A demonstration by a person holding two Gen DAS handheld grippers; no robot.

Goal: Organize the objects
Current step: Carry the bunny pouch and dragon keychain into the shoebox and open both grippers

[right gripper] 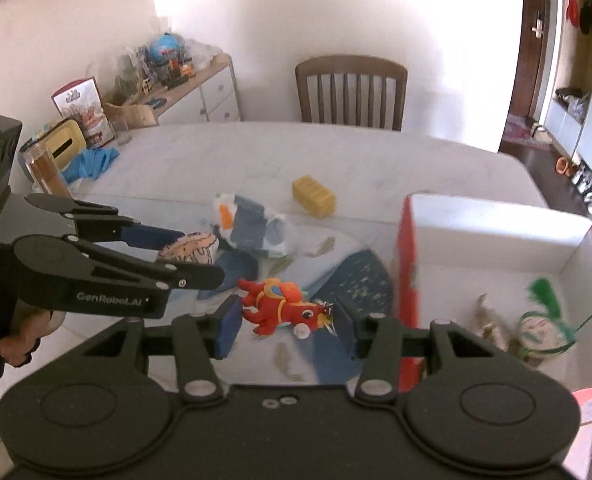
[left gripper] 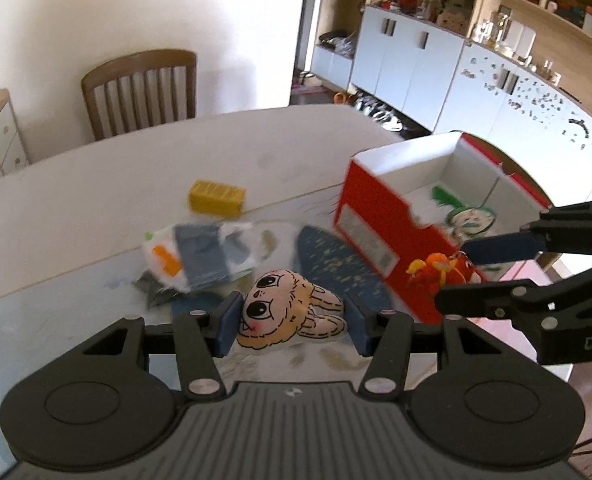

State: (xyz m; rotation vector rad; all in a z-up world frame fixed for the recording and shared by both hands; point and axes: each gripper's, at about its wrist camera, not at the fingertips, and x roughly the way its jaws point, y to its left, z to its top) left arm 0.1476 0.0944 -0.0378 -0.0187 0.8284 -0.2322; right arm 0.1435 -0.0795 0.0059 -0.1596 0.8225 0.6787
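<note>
Tabletop (right gripper: 255, 152) bare toward far edge. Left hand-held gripper (left gripper: 291, 322) clamps one rabbit plush (left gripper: 283, 312); right hand-held gripper (right gripper: 287, 322) clamps one red dragon plush (right gripper: 283, 308), both beside open red box (right gripper: 406, 264).

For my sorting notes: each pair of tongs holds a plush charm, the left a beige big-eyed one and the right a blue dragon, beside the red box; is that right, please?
Nearly. The dragon charm in the right tongs is red, not blue, as the right wrist view shows. The rest stands: the left tongs hold the beige big-eyed charm, beside the red box.
</note>
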